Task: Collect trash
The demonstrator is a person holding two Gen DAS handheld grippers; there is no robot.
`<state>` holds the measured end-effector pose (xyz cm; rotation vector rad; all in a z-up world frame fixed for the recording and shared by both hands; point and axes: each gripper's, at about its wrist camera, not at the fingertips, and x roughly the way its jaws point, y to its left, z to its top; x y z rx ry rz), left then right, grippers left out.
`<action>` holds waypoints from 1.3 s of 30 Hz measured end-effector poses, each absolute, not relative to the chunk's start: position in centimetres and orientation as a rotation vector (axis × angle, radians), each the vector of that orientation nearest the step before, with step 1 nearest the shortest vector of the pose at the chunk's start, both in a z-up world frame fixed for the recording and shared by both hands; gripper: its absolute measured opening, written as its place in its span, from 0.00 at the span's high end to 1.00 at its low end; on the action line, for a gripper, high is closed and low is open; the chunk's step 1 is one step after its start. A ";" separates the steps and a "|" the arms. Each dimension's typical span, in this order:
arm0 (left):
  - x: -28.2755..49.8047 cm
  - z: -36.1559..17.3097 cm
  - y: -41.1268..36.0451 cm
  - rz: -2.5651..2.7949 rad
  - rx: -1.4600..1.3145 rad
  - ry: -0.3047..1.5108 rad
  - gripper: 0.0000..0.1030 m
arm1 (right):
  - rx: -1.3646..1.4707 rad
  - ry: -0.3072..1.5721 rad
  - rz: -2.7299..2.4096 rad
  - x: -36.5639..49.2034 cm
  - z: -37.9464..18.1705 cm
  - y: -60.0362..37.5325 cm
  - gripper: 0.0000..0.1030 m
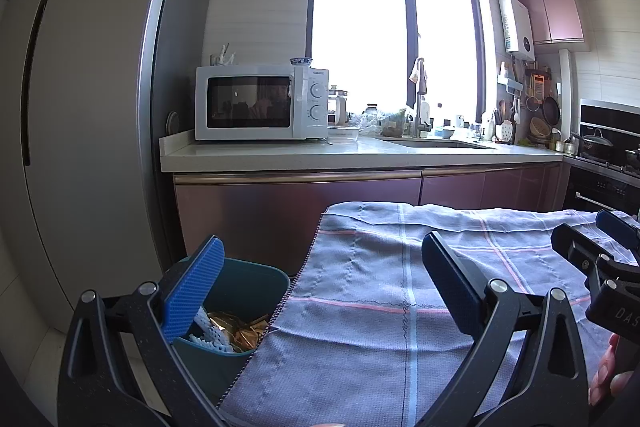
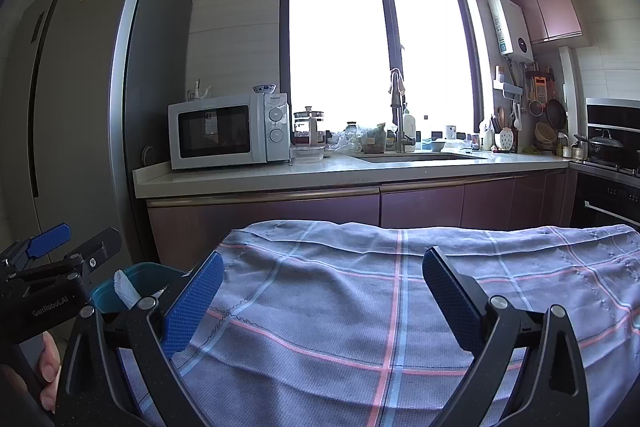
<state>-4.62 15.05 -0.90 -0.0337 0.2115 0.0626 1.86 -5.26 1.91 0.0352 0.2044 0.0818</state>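
Observation:
A teal trash bin (image 1: 256, 279) stands at the left edge of a table covered by a grey-blue checked cloth (image 1: 380, 291). Inside it lie white foam netting (image 1: 214, 337) and a gold foil wrapper (image 1: 244, 327). My left gripper (image 1: 320, 275) is open and empty, its left finger over the bin, its right finger over the cloth. My right gripper (image 2: 322, 291) is open and empty above the cloth (image 2: 360, 307). In the right wrist view the bin (image 2: 116, 293) shows at the left with white netting (image 2: 126, 287) sticking up, beside the left gripper (image 2: 48, 255).
A grey fridge (image 1: 80, 107) stands at the left. Behind the table runs a counter (image 1: 320, 155) with a white microwave (image 1: 260, 103), a sink and faucet (image 1: 420, 107), and clutter. A stove with a pot (image 1: 600, 143) is at the far right.

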 end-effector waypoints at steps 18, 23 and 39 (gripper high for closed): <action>-4.0 -1.2 14.6 0.052 -0.033 0.220 0.05 | 0.033 0.204 0.080 1.7 2.2 -5.2 0.06; -4.0 -1.1 14.7 0.052 -0.033 0.223 0.05 | 0.034 0.204 0.079 1.8 2.2 -5.3 0.06; -3.6 -1.1 14.3 0.047 -0.030 0.225 0.05 | 0.039 0.210 0.076 1.9 2.0 -5.6 0.06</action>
